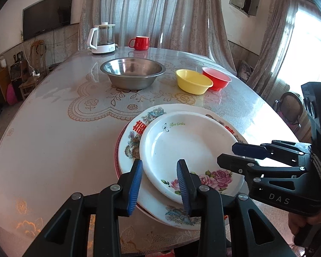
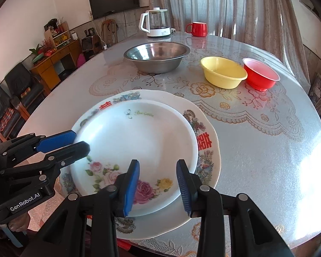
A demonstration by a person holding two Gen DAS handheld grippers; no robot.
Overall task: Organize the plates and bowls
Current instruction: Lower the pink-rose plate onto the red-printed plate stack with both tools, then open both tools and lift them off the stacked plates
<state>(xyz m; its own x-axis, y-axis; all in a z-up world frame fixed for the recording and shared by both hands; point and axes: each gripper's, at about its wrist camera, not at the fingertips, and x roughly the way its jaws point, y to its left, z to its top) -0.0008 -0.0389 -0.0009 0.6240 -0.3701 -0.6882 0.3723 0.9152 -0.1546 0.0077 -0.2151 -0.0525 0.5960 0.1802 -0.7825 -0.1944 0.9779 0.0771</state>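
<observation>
A white rose-pattern plate [image 1: 188, 150] [image 2: 137, 141] lies stacked on a larger patterned plate [image 1: 130, 141] [image 2: 211, 150] near the table's front edge. A third plate's red rim peeks out below at the left. My left gripper [image 1: 160, 184] is open over the stack's near left rim, holding nothing; it also shows in the right wrist view [image 2: 72, 141]. My right gripper [image 2: 158, 184] is open above the rose plate's near rim; it also shows in the left wrist view [image 1: 229, 152]. A steel bowl [image 1: 133, 72] [image 2: 157, 56], yellow bowl [image 1: 193, 81] [image 2: 223, 71] and red bowl [image 1: 217, 78] [image 2: 260, 73] stand farther back.
A white kettle [image 1: 101, 39] [image 2: 156, 22] and a red mug [image 1: 140, 42] [image 2: 198, 29] stand at the far edge of the round table [image 1: 53, 128] [image 2: 267, 145]. Chairs and cabinets stand around the table.
</observation>
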